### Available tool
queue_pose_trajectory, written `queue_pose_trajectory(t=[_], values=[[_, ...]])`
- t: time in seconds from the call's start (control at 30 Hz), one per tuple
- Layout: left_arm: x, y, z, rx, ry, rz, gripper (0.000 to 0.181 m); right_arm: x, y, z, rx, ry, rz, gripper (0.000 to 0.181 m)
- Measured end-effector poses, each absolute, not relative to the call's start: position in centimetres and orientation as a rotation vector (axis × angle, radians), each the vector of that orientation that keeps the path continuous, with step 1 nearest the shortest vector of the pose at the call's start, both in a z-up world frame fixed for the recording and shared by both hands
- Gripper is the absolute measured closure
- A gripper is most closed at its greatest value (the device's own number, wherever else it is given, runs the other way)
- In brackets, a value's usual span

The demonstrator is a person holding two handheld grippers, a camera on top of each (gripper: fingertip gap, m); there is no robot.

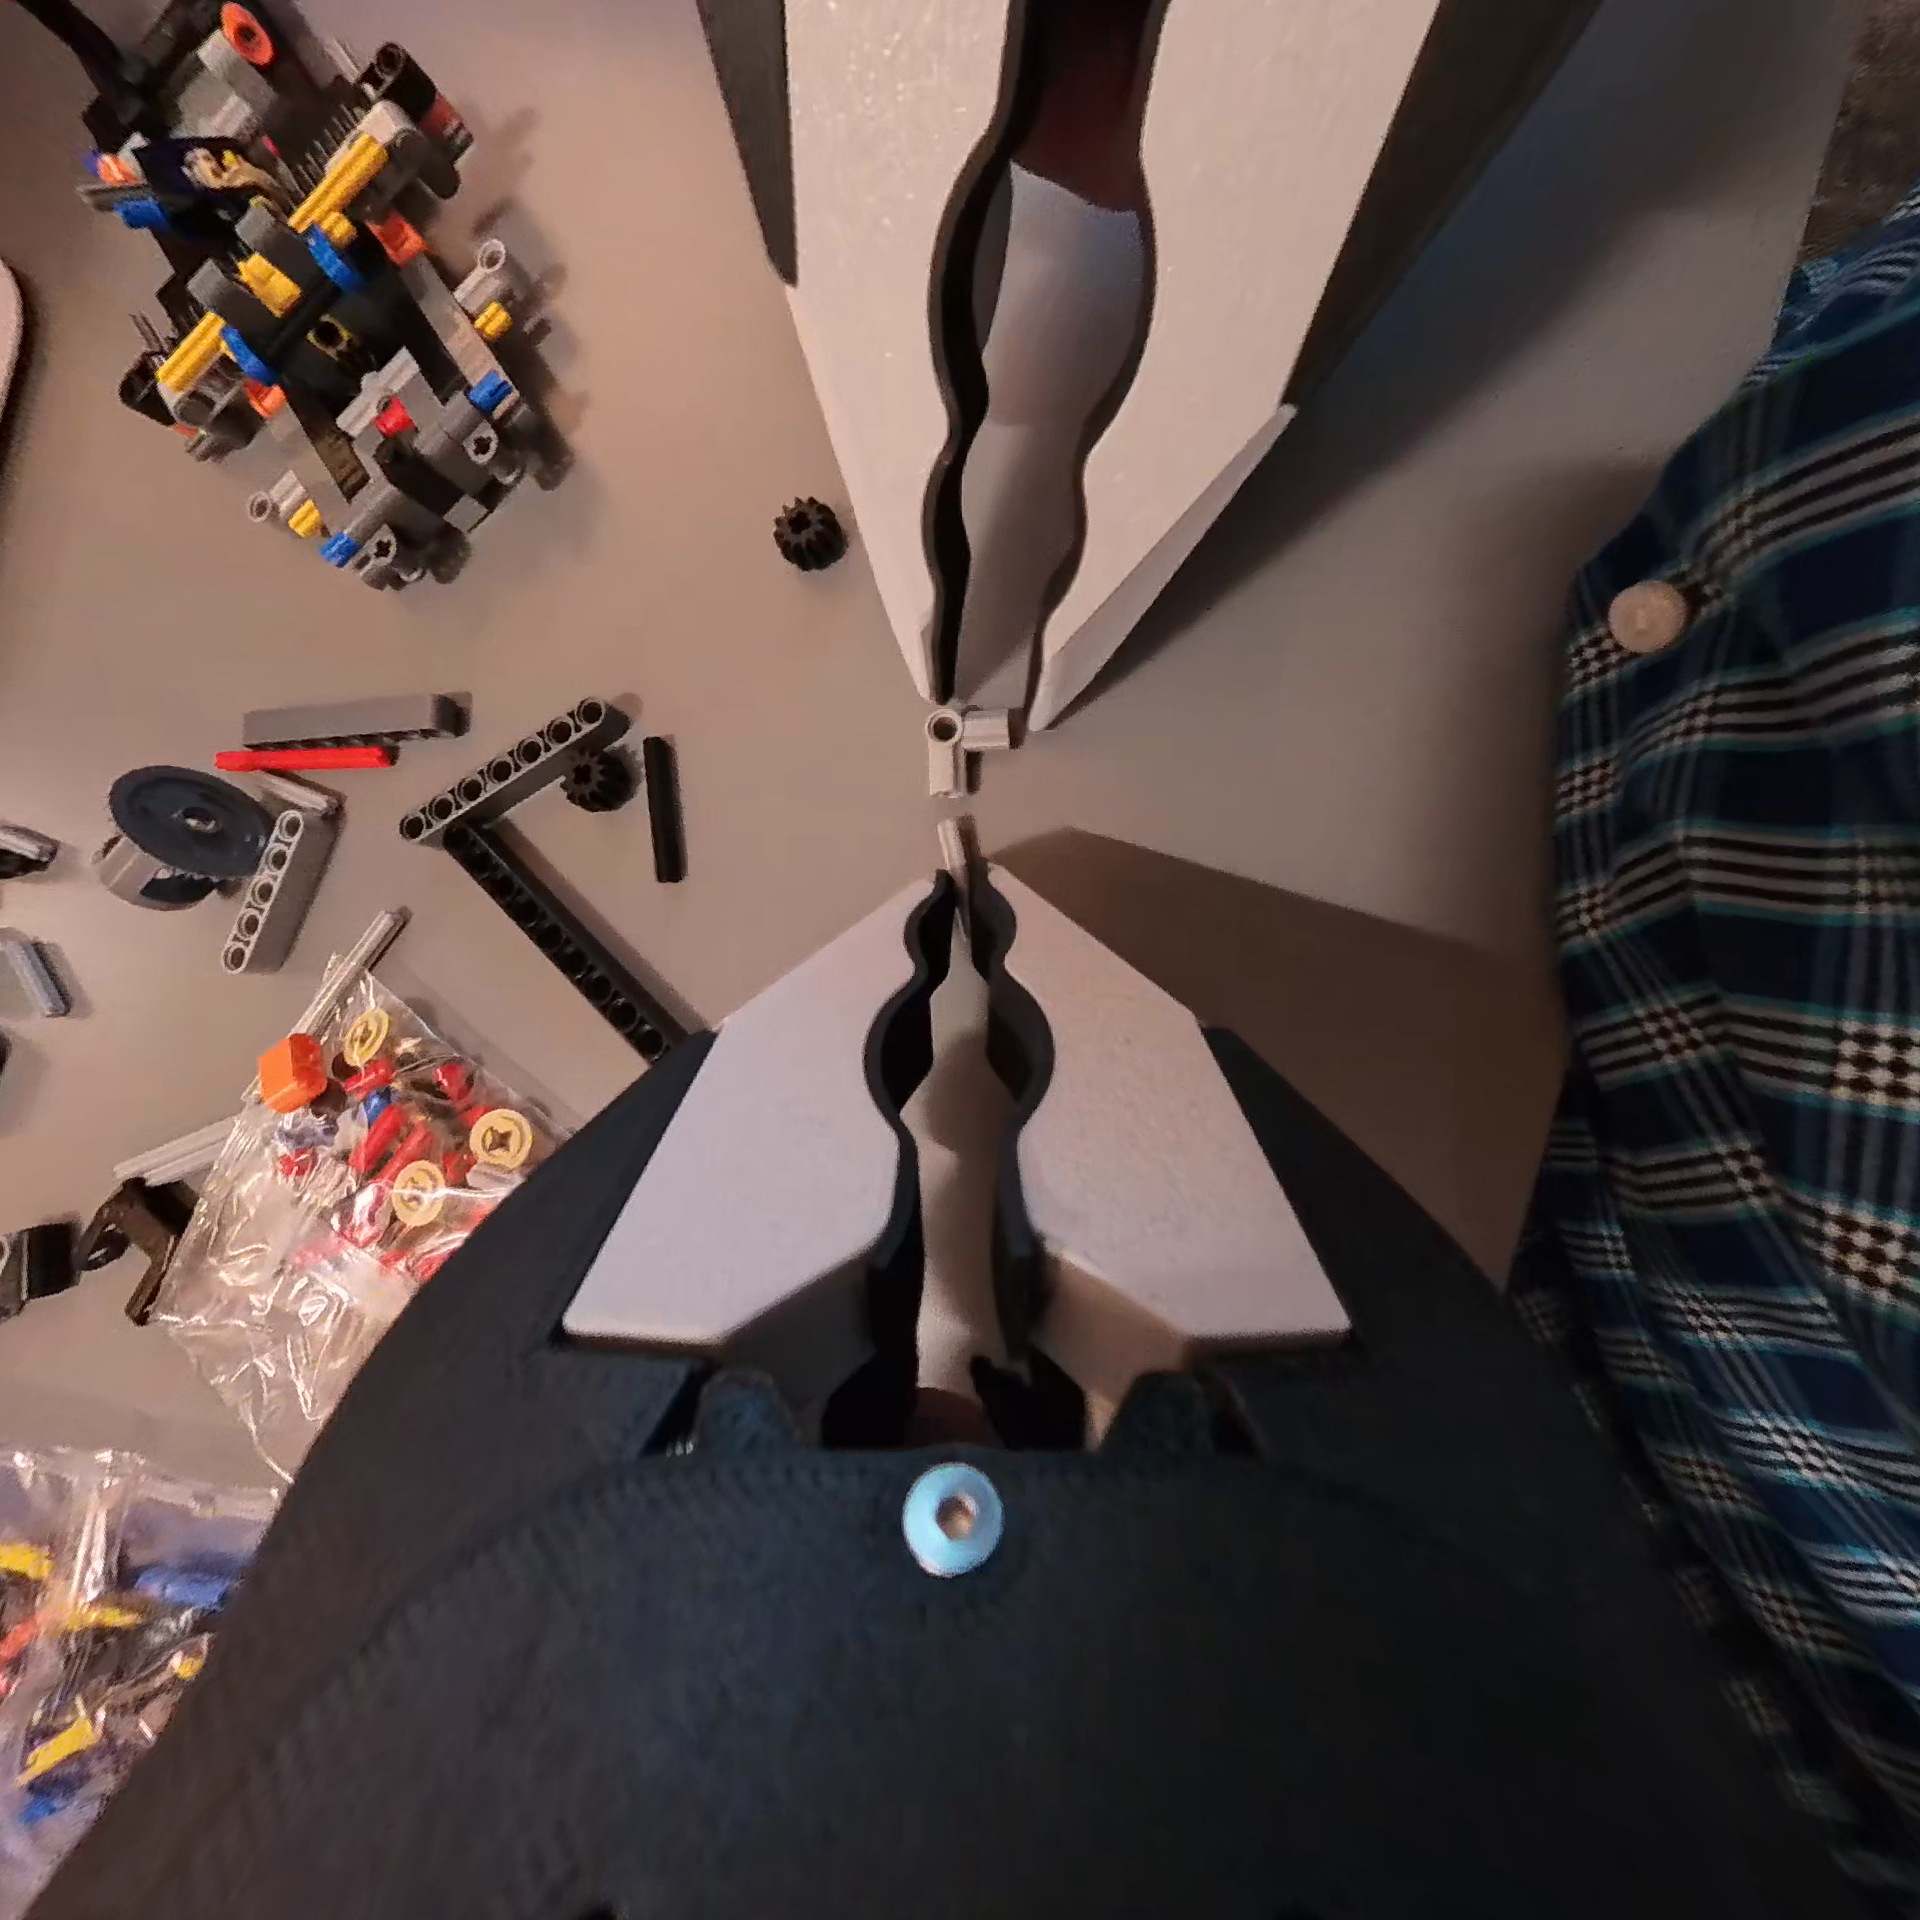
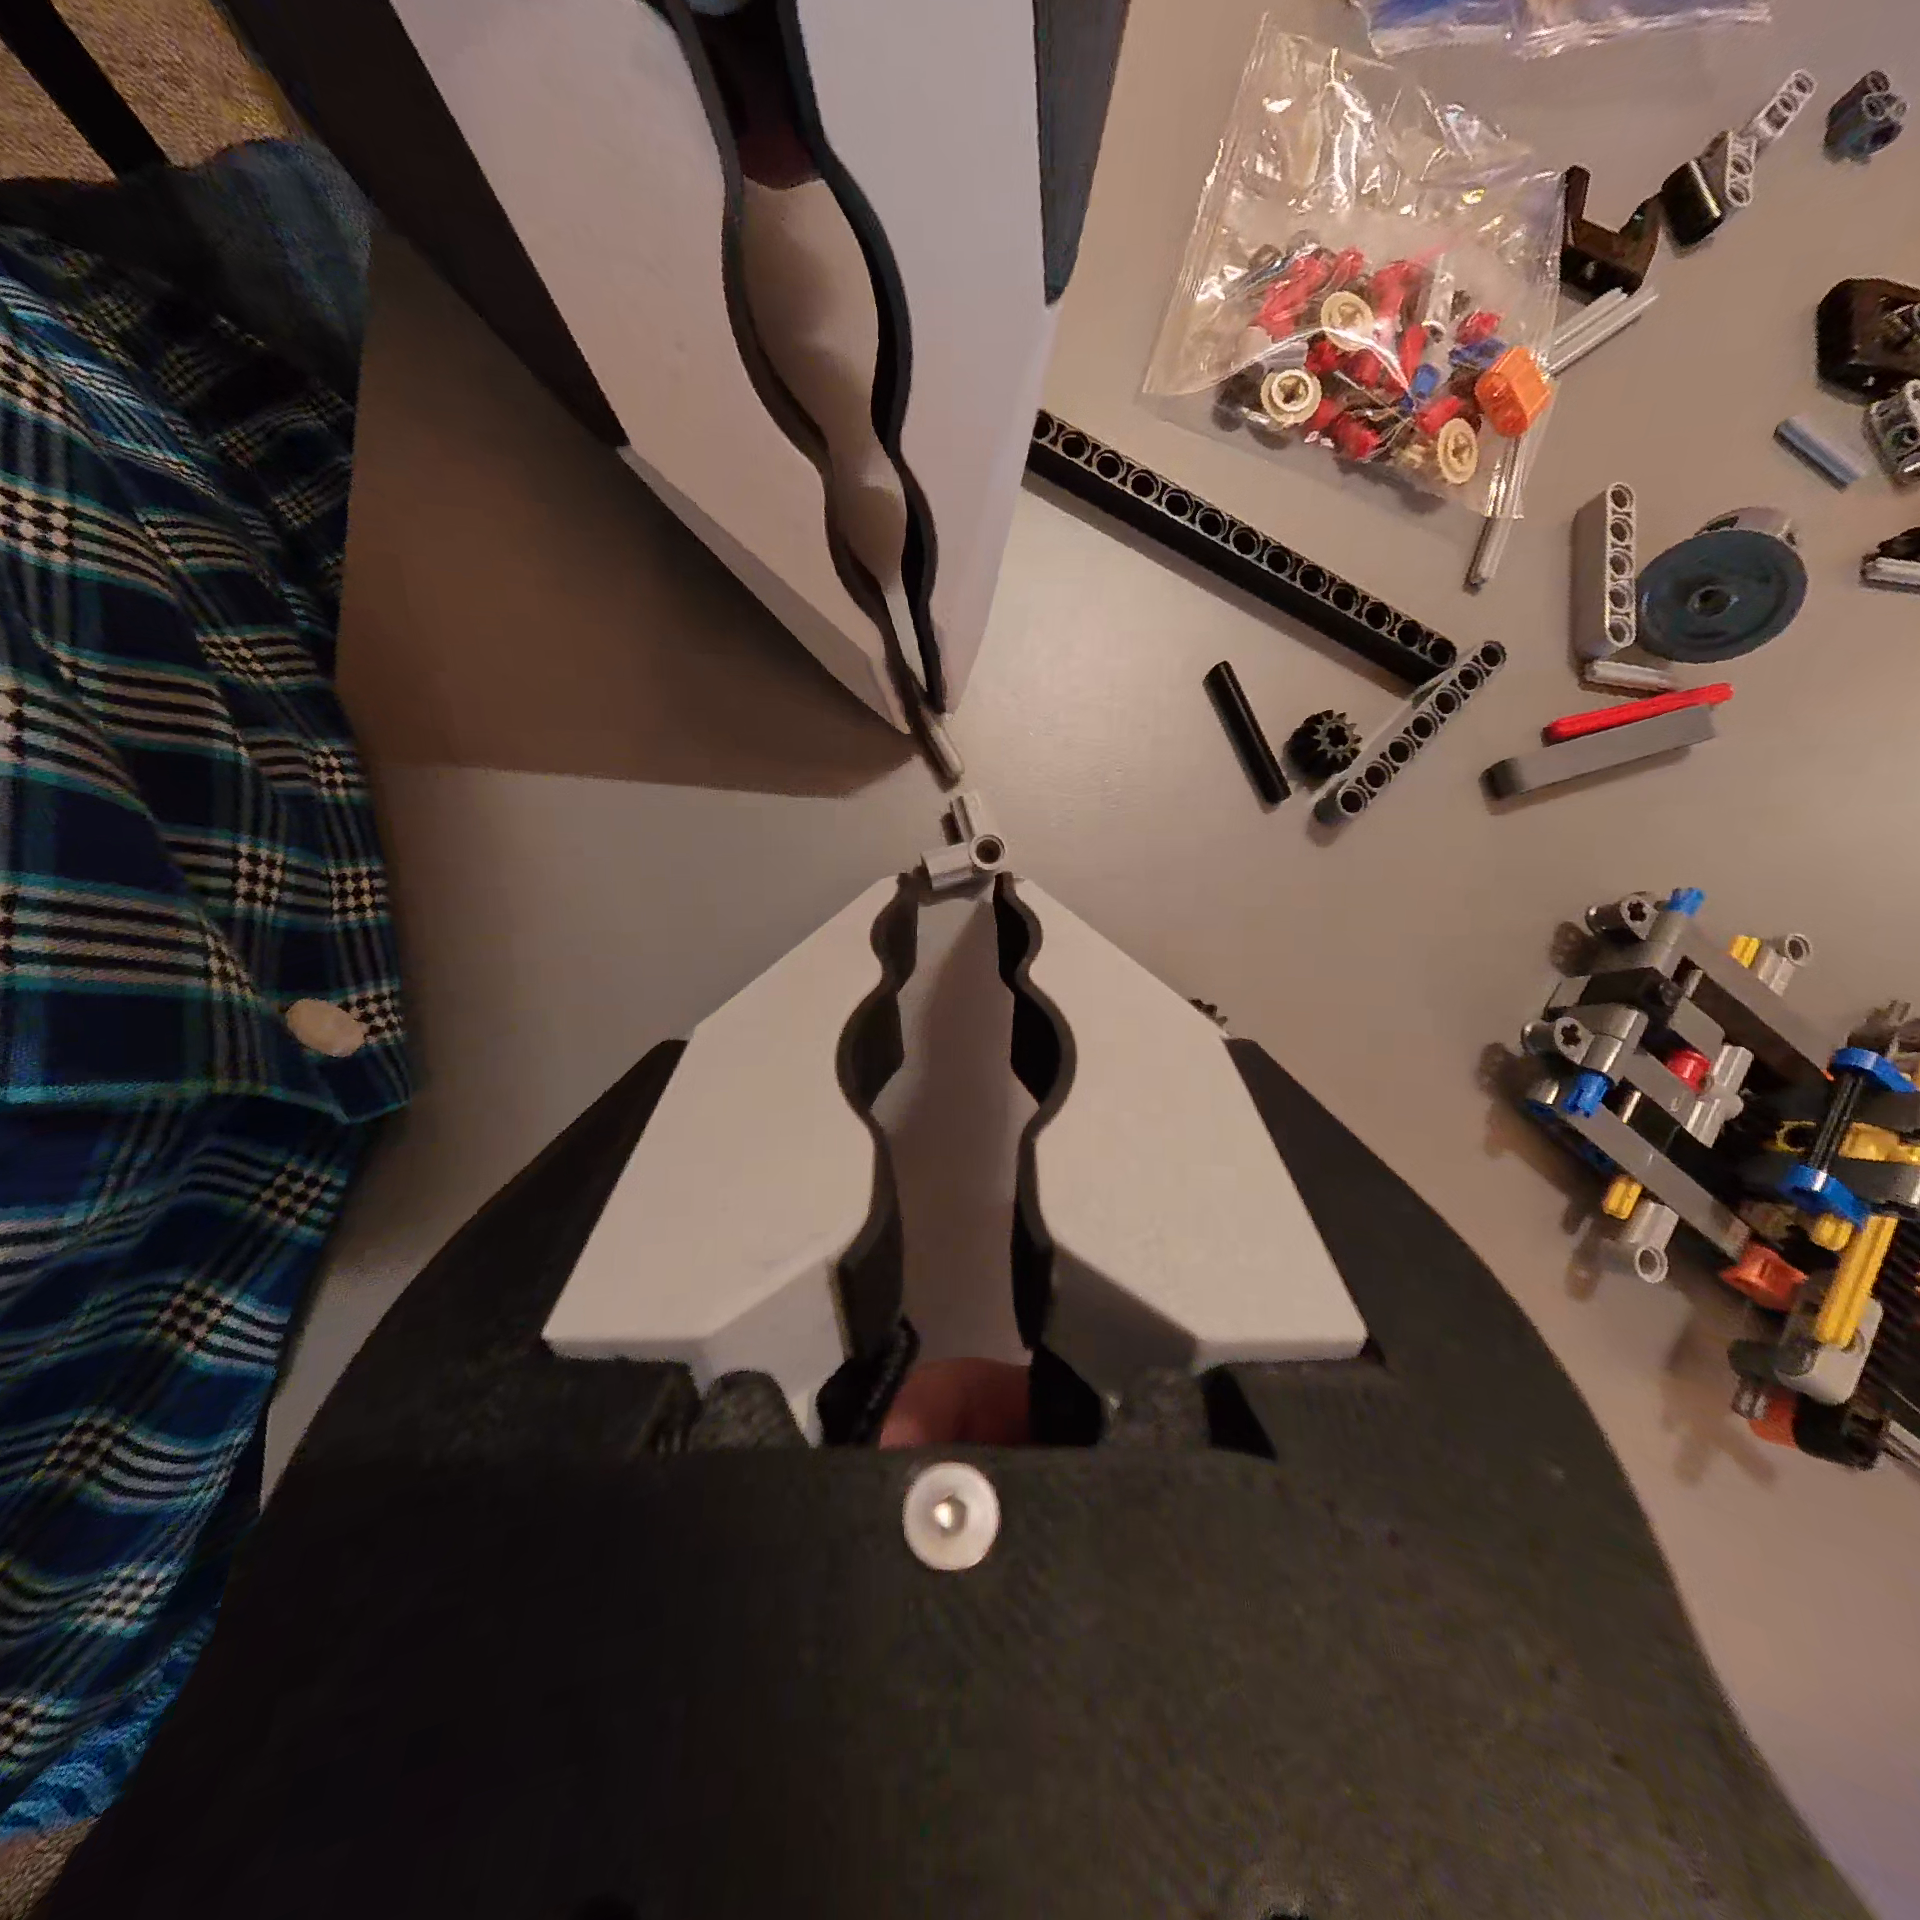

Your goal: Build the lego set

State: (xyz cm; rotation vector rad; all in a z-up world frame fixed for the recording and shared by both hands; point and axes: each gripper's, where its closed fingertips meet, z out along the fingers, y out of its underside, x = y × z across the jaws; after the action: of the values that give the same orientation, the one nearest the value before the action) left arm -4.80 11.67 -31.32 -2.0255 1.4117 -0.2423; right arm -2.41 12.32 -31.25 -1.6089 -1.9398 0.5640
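My left gripper [image 1: 958, 883] is shut on a short light grey pin [image 1: 950, 842] that sticks out past its tips. My right gripper [image 2: 958, 883] is shut on a small light grey angled connector [image 2: 962, 854]. The two grippers face each other tip to tip above the grey table. The pin's end points at the connector's socket, with a small gap between them. In the left wrist view the right gripper [image 1: 982, 707] comes in from the top with the connector [image 1: 961, 743]. In the right wrist view the left gripper [image 2: 920, 712] comes in from the top with the pin [image 2: 941, 750].
A partly built model [image 1: 332, 301] [image 2: 1745, 1164] lies on the table. Beside it are a clear bag of small parts [image 1: 395, 1122] [image 2: 1371, 312], a long black beam [image 1: 561, 935] [image 2: 1236, 540], a black gear [image 1: 810, 535], a dark blue wheel [image 1: 187, 821] and a red axle [image 1: 301, 758]. A person's plaid shirt [image 1: 1745, 935] [image 2: 156, 727] is at the table edge. My left and right fingertips are right by each other. The black gear [image 1: 810, 535] lies around 4 cm away from my right fingertips.
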Motion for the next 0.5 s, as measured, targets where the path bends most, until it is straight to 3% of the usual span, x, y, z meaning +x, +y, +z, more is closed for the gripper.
queue_pose_trajectory(t=[0.5], values=[[-4.38,12.08,-31.10,-1.951,1.439,-0.230,0.181,-2.67,12.37,-31.34,-1.626,-1.925,0.593,0.171]])
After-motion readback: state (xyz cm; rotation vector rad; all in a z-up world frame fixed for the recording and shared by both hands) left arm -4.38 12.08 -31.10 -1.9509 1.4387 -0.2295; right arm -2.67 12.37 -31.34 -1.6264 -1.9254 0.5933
